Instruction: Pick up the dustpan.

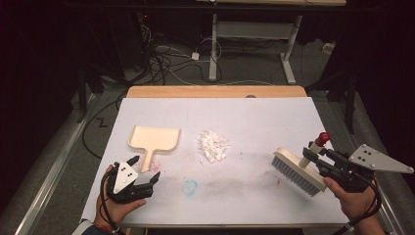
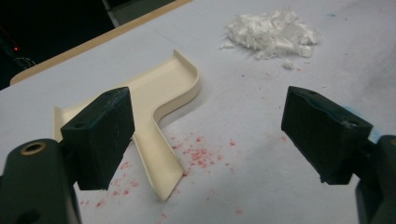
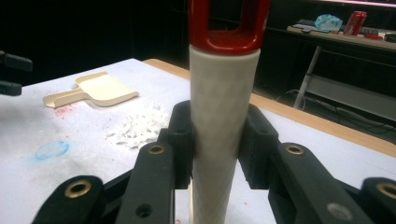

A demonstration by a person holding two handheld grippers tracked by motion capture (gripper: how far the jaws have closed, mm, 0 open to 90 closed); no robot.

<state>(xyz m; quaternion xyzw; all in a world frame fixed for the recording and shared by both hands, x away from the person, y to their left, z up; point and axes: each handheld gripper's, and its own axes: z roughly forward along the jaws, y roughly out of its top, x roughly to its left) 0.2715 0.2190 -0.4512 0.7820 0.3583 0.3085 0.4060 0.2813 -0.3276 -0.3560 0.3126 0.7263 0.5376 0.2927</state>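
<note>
The brush [image 1: 299, 169] is gripped by its pale handle [image 3: 223, 116], just below the red cap [image 3: 227, 25], in the clenched right gripper [image 1: 318, 157] at the right of the table [image 1: 254, 117], bristles tilted down toward the surface. The left gripper [image 1: 146, 170] is held with its jaws spread wide and nothing between them, just beside the handle end of the cream dustpan [image 1: 154, 140]. A heap of white scraps [image 1: 212, 145] is seen between dustpan and brush.

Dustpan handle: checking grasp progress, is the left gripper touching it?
Apart. Left gripper view shows the open left gripper short of the dustpan handle, table between.
</note>
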